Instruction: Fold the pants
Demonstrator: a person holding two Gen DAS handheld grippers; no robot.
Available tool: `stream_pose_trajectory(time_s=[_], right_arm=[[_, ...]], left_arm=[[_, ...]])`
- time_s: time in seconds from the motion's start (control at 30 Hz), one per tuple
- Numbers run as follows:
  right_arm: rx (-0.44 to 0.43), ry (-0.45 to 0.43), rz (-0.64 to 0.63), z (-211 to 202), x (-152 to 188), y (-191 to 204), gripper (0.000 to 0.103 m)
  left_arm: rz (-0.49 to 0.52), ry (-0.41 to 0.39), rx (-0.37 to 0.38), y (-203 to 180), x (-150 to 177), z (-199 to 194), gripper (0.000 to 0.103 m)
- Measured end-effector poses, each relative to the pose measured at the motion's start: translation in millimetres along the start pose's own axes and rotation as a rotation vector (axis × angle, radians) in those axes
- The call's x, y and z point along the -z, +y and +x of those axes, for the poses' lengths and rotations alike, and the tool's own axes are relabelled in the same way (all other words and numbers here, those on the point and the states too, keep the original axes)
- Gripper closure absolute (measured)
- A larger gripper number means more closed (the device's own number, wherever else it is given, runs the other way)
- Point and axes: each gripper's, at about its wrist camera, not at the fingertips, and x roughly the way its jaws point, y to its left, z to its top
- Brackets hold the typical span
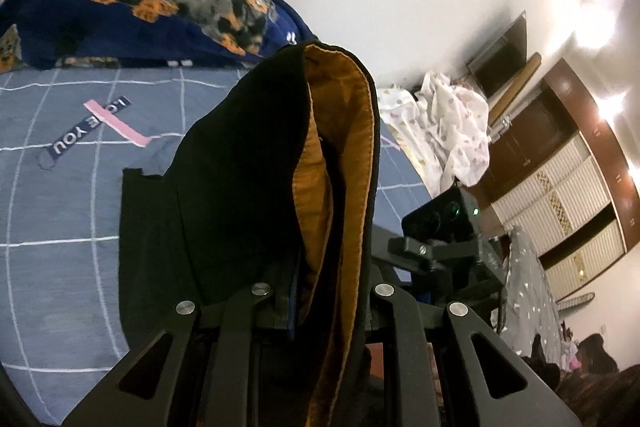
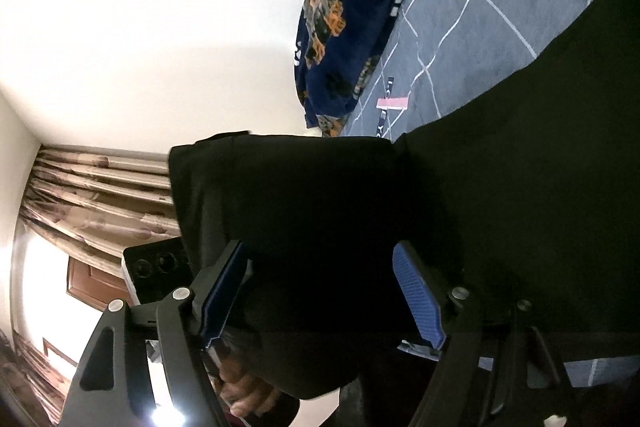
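The black pants (image 1: 240,195) with an orange lining (image 1: 352,155) hang up from my left gripper (image 1: 324,307), which is shut on their edge; the fabric rises between the fingers and hides the pads. In the right wrist view the black pants (image 2: 360,219) fill the middle and right. My right gripper (image 2: 320,291) is open, its blue pads (image 2: 418,295) wide apart, with the cloth lying between and behind them. The other gripper's camera block (image 2: 156,263) shows at the left, and a hand (image 2: 244,391) holds it below.
A grey bedsheet with a white grid (image 1: 72,187) lies under the pants, with a navy dog-print blanket (image 1: 140,11) at the bed's far edge. White patterned clothes (image 1: 444,131) lie at the bed's right end. A brown wardrobe (image 1: 572,187) and curtains (image 2: 100,203) stand around.
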Motion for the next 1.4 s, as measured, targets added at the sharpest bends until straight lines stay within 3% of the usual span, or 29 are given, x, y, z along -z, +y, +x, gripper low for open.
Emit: stream_pose_trajectory(time_s=[0.7,1.4], right_arm=[[-0.055,-0.094,0.117,-40,-21,-27,0.02],[-0.047,-0.128,0.17,-52,-25,-41,0.016]], left_arm=[[0.045,0.079,-0.013,-21,-7,71,0.084],[0.123,0.133,-0.073,-36,2,107,0.081]])
